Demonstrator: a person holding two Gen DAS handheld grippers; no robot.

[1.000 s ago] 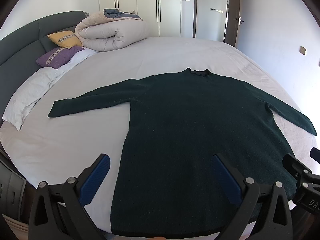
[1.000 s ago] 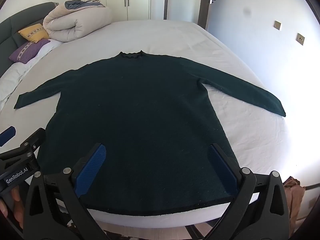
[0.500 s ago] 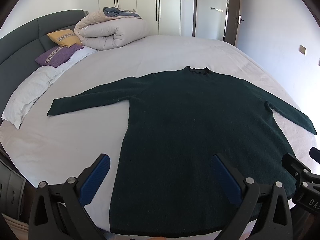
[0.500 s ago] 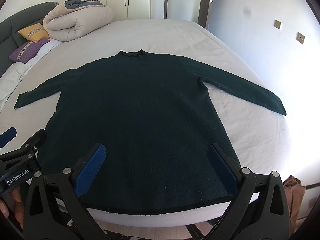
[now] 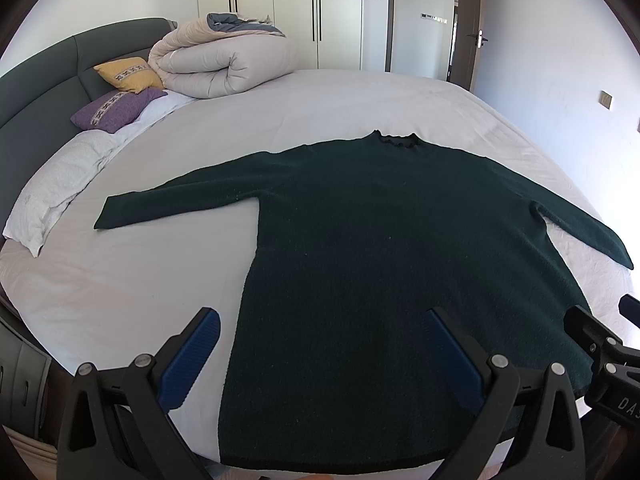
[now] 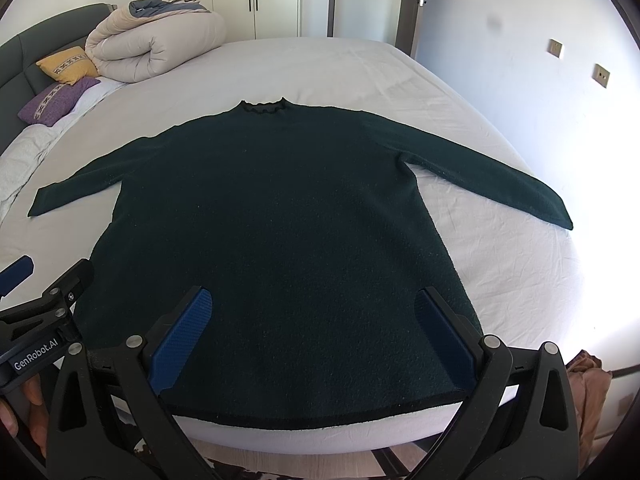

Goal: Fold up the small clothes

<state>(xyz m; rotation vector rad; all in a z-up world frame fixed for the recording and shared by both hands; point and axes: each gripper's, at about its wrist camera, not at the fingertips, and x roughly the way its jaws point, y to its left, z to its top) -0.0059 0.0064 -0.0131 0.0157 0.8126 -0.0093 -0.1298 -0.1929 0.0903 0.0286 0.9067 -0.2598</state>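
A dark green long-sleeved sweater (image 5: 380, 240) lies flat on the white bed, collar away from me, both sleeves spread out. It also shows in the right wrist view (image 6: 280, 208). My left gripper (image 5: 320, 354) is open and empty above the sweater's lower left part, near the hem. My right gripper (image 6: 316, 334) is open and empty above the lower right part, just inside the hem (image 6: 320, 424). The left gripper also shows at the left edge of the right wrist view (image 6: 44, 300).
The bed (image 5: 360, 100) has a dark green headboard (image 5: 44, 80) at the left. A rolled beige duvet (image 5: 224, 60), a yellow pillow (image 5: 128, 74) and a purple pillow (image 5: 116, 108) lie at its head. Wardrobes and a door stand behind. The bed's front edge is just below the hem.
Both grippers have stayed open above the hem. The views shifted only slightly; the sweater has not moved.
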